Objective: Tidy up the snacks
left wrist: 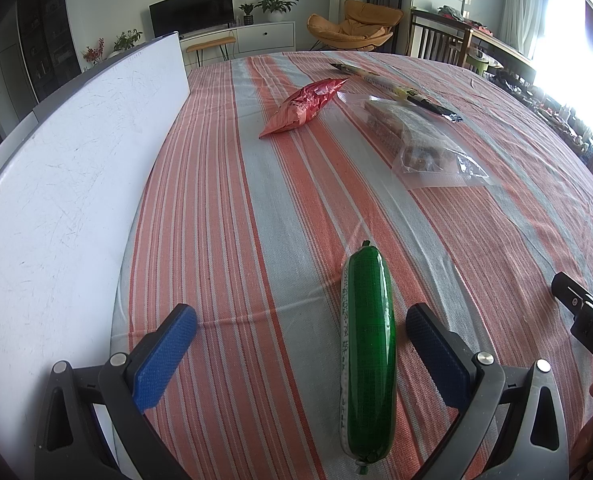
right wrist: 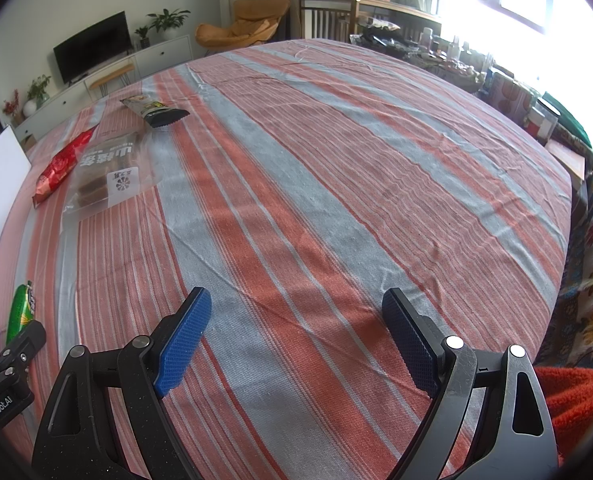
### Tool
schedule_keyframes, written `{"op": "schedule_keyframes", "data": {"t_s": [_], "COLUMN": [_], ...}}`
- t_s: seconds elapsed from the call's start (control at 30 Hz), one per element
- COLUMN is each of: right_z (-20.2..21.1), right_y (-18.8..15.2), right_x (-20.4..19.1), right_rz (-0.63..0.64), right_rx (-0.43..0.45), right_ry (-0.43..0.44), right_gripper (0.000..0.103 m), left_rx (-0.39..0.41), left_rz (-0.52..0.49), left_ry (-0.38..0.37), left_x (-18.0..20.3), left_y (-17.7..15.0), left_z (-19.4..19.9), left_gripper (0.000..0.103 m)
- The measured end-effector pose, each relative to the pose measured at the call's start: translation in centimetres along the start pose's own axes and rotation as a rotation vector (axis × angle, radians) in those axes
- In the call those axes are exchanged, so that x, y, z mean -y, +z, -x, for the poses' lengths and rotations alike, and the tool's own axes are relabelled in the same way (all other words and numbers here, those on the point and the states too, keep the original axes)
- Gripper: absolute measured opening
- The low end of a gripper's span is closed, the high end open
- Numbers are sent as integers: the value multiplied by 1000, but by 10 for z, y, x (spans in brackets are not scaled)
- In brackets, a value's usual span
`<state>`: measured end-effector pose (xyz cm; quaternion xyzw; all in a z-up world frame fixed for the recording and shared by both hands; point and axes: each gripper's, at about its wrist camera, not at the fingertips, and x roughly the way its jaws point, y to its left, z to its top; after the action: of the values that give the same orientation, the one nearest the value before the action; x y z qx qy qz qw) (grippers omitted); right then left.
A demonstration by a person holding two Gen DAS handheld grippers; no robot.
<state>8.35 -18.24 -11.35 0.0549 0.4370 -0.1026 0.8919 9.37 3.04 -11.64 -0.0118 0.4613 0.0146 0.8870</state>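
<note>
My left gripper (left wrist: 301,326), jaws spread wide and empty, hovers over the green sausage (left wrist: 367,354), which lies on the striped counter (left wrist: 224,208) between them, nearer the right pad. The pickup looks about to begin: lower, centre, close. My right gripper (right wrist: 296,330) waits open and empty, the other snacks far ahead to its left.

White board (left wrist: 68,184) walls the left; striped cloth (right wrist: 336,184) rightward lies open.

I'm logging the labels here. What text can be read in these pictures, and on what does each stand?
"DAS", cut off by the frame edge: on the right gripper.
"Robot.AI", start hidden: on the left gripper.
Large Chinese characters on the clear snack bag: too distorted to read surely.
Print along the green sausage: too small to read.
Red packet and long dark packet: print blurred.
</note>
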Motion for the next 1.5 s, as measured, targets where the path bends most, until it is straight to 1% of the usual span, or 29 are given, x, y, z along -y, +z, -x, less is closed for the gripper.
{"op": "schedule_keyframes", "data": {"t_s": [0.83,0.87,0.9,0.97,1.0,1.07,1.17,1.23,1.3,1.33,1.37,1.43,1.5], "right_z": [0,1,2,9,11,12,9,-6,-25,-33,-43,-66,-87], "right_y": [0,1,3,12,20,44,88,116,135,139,142,144,138], "right_x": [0,3,7,21,25,22,0,-29,-63,-79,-97,-127,-148], "right_rz": [-1,-6,-26,-95,-102,-54,27,87,136,166,206,273,328], "right_rx": [-3,-11,-21,-16,-10,-9,-42,-118,-196,-217,-241,-293,-344], "right_ry": [4,16,46,133,154,183,303,391,442,447,432,387,337], "right_gripper": [90,90,89,88,88,88,88,88,88,88,88,88,88], "left_rx": [0,0,0,0,0,0,1,1,1,1,1,1,1], "left_rz": [1,1,1,1,1,1,1,1,1,1,1,1,1], "left_ry": [0,0,0,-1,-1,-1,-1,-1,-1,-1,-1,-1,-1], "left_x": [0,0,0,0,0,0,0,0,0,0,0,0,0], "left_y": [0,0,0,0,0,0,0,0,0,0,0,0,0], "left_z": [0,0,0,0,0,0,0,0,-1,0,0,0,0], "left_gripper": [103,103,103,103,103,103,103,103,103,103,103,103,103]}}
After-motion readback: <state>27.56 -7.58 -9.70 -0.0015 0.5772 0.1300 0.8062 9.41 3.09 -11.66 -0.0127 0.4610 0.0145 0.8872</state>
